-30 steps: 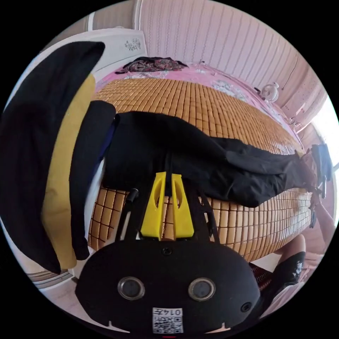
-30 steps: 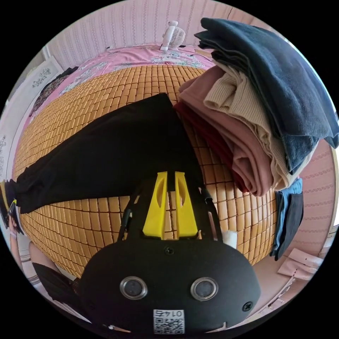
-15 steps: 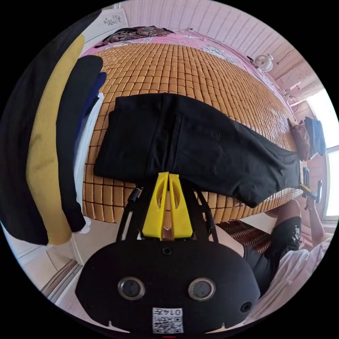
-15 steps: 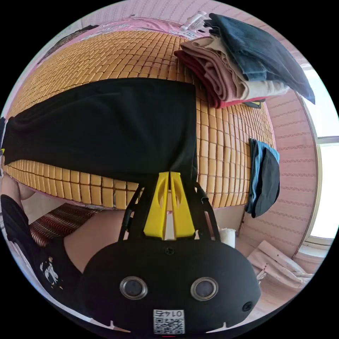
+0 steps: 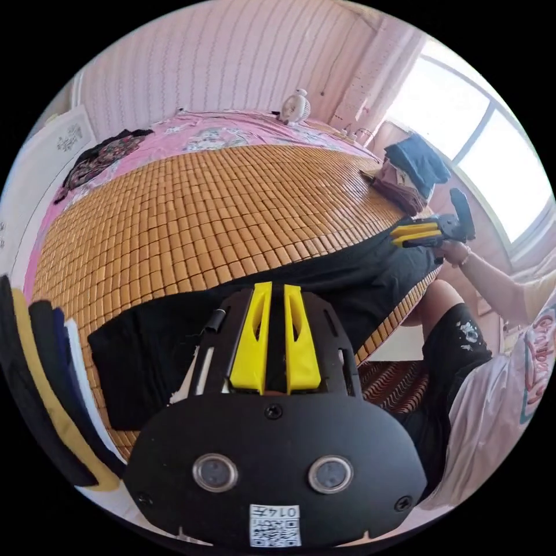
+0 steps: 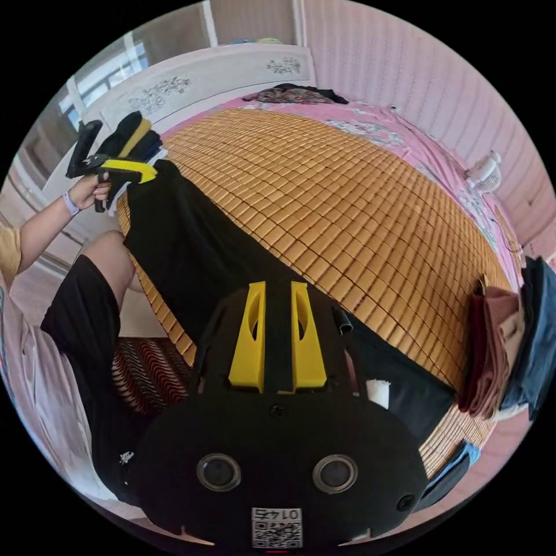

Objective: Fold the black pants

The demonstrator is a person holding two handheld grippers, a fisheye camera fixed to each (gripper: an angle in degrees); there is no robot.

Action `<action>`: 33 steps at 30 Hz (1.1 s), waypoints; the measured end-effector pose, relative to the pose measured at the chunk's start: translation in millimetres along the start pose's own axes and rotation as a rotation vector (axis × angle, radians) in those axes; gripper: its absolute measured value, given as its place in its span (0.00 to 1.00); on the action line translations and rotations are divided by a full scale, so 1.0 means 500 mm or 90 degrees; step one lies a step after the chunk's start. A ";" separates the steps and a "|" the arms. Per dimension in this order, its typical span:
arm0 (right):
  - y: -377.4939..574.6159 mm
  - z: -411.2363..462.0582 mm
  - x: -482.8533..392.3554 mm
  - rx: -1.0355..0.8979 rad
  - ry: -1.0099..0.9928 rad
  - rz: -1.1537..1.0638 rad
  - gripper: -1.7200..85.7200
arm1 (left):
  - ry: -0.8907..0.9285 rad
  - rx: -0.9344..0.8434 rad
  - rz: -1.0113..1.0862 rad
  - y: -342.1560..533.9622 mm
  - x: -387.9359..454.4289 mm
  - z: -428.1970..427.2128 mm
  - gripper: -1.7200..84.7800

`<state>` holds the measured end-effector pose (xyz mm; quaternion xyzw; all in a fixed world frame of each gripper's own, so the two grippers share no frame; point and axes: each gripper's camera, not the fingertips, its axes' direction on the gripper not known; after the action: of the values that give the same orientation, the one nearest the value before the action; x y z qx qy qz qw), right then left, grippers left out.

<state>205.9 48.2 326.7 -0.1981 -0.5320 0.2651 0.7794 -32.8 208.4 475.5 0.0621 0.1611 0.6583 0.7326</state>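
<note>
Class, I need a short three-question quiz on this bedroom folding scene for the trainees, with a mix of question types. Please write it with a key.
1. True or false: the black pants are rolled up into a ball.
2. What stands by the far wall, beyond the bed? A) a lamp B) a small fan C) a clock
3. Fill in: the pants lie on a tiled ____.

Key:
1. False. They lie stretched out along the near edge of the mat.
2. B.
3. mat.
</note>
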 end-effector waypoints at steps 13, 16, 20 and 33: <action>-0.012 0.069 -0.058 -0.072 0.027 -0.118 0.01 | -0.051 -0.222 0.224 -0.142 0.192 0.288 0.08; -0.011 0.047 -0.042 -0.050 0.015 -0.101 0.01 | -0.054 -0.210 0.225 -0.150 0.198 0.287 0.02; -0.013 0.034 -0.022 -0.035 0.020 -0.078 0.01 | -0.086 -0.152 0.223 -0.168 0.209 0.248 0.01; 0.127 -0.003 0.055 0.078 0.042 0.207 0.09 | -0.035 -0.116 0.106 -0.119 0.144 0.274 0.07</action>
<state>202.5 114.9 308.8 -0.2423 -0.4498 0.4130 0.7539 72.6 288.4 575.1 0.0266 0.0750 0.7269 0.6821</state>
